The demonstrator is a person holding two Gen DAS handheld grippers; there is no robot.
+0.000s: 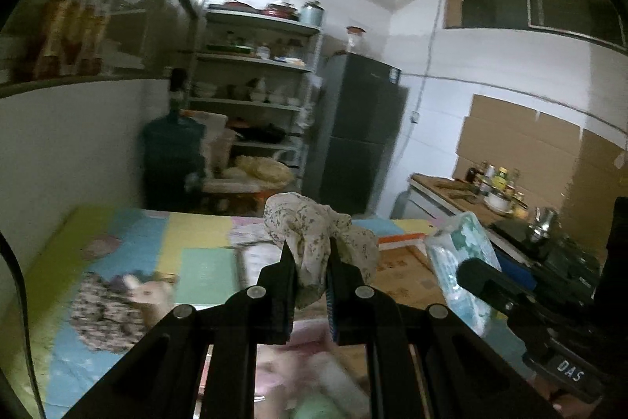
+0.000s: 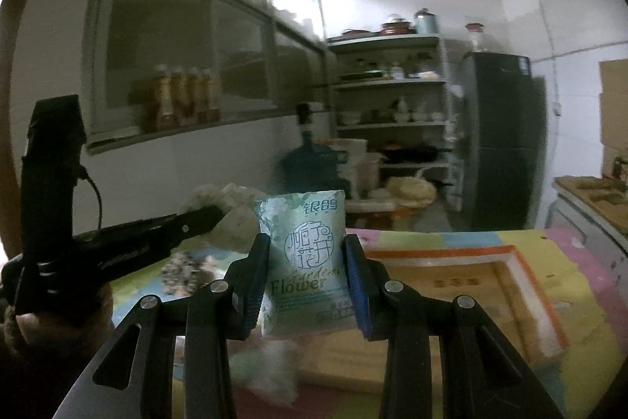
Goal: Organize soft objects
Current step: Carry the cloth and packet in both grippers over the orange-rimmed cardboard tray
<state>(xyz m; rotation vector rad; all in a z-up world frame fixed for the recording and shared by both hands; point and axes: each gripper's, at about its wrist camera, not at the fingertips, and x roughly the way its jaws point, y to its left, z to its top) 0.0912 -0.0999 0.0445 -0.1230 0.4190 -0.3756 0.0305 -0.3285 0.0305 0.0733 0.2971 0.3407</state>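
Observation:
My left gripper [image 1: 310, 258] is shut on a bunched cream floral cloth [image 1: 318, 242] and holds it up above the table. My right gripper [image 2: 308, 262] is shut on a pale green tissue pack [image 2: 308, 262] printed "Flower", held upright in the air. The tissue pack also shows in the left wrist view [image 1: 459, 262], to the right of the cloth. The cloth shows in the right wrist view [image 2: 231, 218], to the left. A dark floral soft toy [image 1: 117, 305] lies on the colourful mat [image 1: 196, 262] at the left.
An open cardboard box [image 2: 490, 285] with an orange rim sits on the mat at the right. Blurred pink and green soft items [image 1: 306, 379] lie below the grippers. Behind stand a shelf rack [image 1: 255, 77], a fridge [image 1: 361, 132], a water jug [image 1: 172, 160] and a kitchen counter [image 1: 471, 191].

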